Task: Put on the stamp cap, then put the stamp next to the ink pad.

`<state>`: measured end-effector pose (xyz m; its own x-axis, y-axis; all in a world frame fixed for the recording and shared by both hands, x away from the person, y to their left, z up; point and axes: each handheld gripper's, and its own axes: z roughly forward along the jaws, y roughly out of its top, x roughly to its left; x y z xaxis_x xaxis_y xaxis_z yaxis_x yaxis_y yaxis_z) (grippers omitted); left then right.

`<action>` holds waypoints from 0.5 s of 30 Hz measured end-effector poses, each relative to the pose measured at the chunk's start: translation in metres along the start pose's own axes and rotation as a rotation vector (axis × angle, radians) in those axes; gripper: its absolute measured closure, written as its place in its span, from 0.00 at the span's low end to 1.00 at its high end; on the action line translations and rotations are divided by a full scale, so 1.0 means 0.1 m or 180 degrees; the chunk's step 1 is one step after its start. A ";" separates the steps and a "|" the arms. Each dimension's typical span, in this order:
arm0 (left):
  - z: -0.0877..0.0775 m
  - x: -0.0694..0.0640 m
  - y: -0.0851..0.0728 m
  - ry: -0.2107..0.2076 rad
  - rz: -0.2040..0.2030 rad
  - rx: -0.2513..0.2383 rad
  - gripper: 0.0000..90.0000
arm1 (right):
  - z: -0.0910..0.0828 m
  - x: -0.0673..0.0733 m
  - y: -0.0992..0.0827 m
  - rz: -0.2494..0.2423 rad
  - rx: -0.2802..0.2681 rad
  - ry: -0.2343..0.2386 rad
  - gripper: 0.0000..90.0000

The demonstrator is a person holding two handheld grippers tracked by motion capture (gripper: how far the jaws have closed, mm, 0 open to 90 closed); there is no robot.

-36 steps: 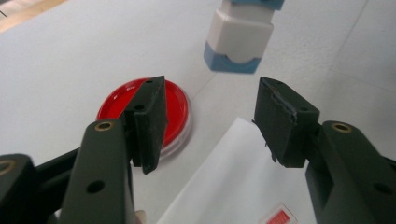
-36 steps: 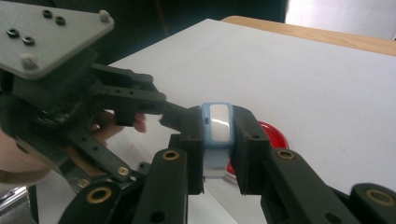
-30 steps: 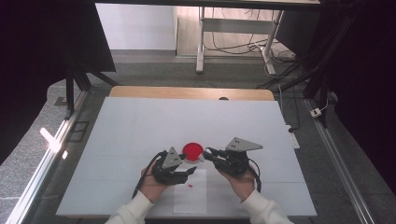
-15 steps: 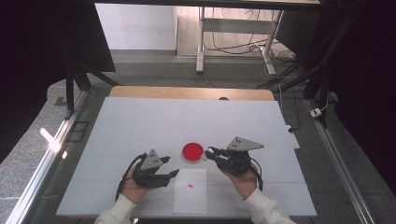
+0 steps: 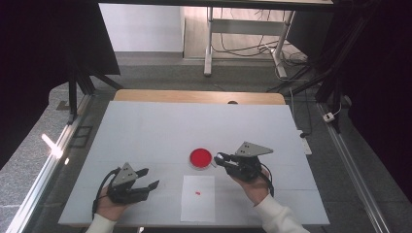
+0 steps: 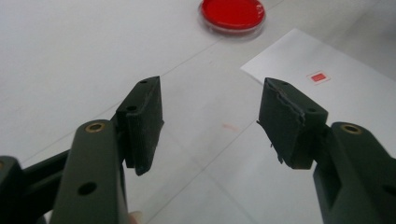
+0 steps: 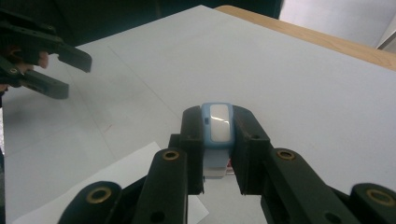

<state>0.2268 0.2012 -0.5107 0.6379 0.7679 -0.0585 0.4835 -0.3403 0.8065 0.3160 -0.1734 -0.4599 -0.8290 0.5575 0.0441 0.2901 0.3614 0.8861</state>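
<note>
A round red dish sits on the white table. In front of it lies a white sheet with a small red square on it. My left gripper hovers low at the near left, open, with nothing between its pads. Just right of the dish, my right gripper is shut on a small blue-and-white device, which stands upright between the pads.
A wooden strip runs along the table's far edge. Beyond it are a grey floor, metal table legs and loose cables. A metal rail borders the left side. Bare white surface spreads across the far half.
My left gripper has drawn away from the red dish, moving left and toward the near edge. The right gripper and its held device have stayed put.
</note>
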 end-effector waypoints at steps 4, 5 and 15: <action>-0.07 0.05 -0.07 0.0056 -0.0056 -0.0006 0.44 | 0.00 -0.01 0.00 -0.0029 0.0017 -0.0020 0.84; -0.08 0.06 -0.08 0.0073 -0.0062 -0.0003 0.44 | 0.00 -0.02 0.00 -0.0027 0.0006 -0.0018 0.84; -0.10 0.08 -0.11 0.0097 -0.0080 -0.0003 0.44 | -0.01 -0.08 0.00 -0.0051 0.0066 -0.0104 0.84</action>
<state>0.2205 0.2170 -0.5143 0.6070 0.7924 -0.0606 0.4984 -0.3202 0.8056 0.3221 -0.1783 -0.4598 -0.8177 0.5755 0.0146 0.2871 0.3856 0.8769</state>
